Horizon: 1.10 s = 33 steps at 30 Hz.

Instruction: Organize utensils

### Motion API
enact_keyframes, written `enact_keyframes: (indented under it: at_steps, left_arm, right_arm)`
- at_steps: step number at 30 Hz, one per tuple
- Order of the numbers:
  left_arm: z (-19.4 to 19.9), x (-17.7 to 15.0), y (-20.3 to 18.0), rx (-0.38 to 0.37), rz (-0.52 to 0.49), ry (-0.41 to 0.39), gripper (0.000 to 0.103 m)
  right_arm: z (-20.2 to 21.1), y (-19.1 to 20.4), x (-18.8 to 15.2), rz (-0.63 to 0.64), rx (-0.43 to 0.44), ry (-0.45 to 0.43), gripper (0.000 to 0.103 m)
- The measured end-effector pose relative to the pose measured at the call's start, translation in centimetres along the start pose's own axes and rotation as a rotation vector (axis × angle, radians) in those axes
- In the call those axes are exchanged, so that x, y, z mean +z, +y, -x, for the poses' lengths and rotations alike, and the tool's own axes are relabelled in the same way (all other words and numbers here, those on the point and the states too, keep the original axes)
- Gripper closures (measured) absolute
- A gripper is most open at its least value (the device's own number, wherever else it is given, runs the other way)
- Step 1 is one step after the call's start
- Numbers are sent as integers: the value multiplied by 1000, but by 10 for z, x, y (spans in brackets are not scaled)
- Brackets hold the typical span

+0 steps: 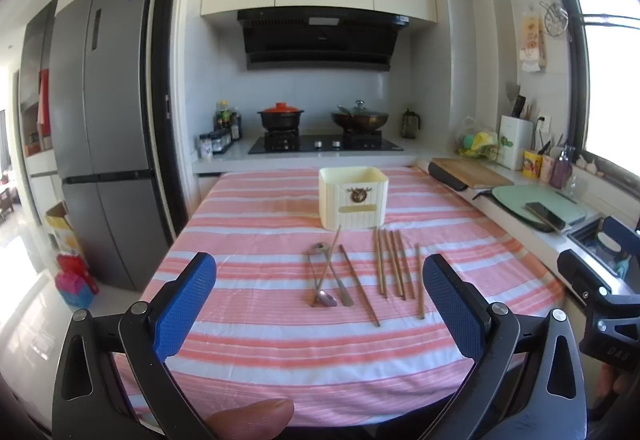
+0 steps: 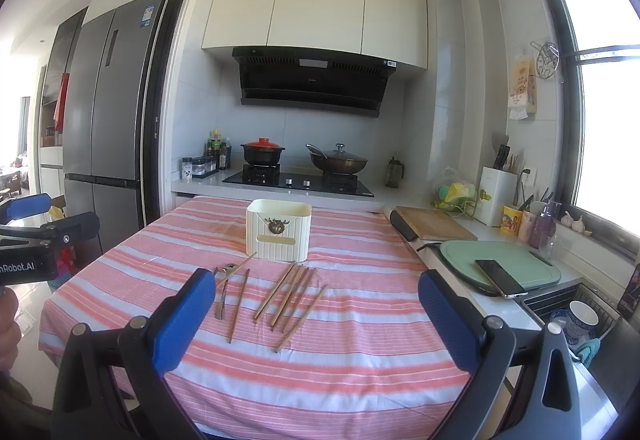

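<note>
A cream utensil holder [image 1: 353, 198] stands upright on the pink striped tablecloth [image 1: 256, 344]; it also shows in the right wrist view [image 2: 279, 234]. In front of it lie several wooden chopsticks [image 1: 394, 266] side by side, and to their left metal spoons [image 1: 325, 274] crossed with more chopsticks. In the right wrist view the chopsticks [image 2: 290, 298] and spoons [image 2: 222, 290] lie between holder and gripper. My left gripper [image 1: 320, 304] is open and empty, hovering near the table's front edge. My right gripper [image 2: 318, 320] is open and empty, likewise short of the utensils.
A counter runs along the right with a wooden board [image 1: 470, 170], a green mat [image 2: 500, 266] with a phone [image 2: 500, 277] on it, and a sink [image 2: 576, 314]. A stove with pots [image 1: 324, 136] stands behind the table. A fridge [image 1: 104, 128] stands at left.
</note>
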State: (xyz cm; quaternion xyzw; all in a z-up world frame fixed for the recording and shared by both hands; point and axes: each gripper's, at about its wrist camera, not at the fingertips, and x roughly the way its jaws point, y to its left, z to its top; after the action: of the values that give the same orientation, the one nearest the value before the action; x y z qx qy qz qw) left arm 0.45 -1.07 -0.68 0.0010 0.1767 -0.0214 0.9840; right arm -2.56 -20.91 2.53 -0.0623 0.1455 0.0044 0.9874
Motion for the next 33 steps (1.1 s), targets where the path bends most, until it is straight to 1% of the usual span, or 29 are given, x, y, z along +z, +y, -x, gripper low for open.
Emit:
enact_keyframes:
  at_steps: [20, 33]
  left_arm:
    - [-3, -1, 3, -4, 1, 11, 0]
    - [-5, 2, 7, -32, 15, 18, 0]
  right_arm:
    - [0, 2, -1, 3, 3, 4, 0]
    - [-2, 3, -2, 5, 3, 7, 0]
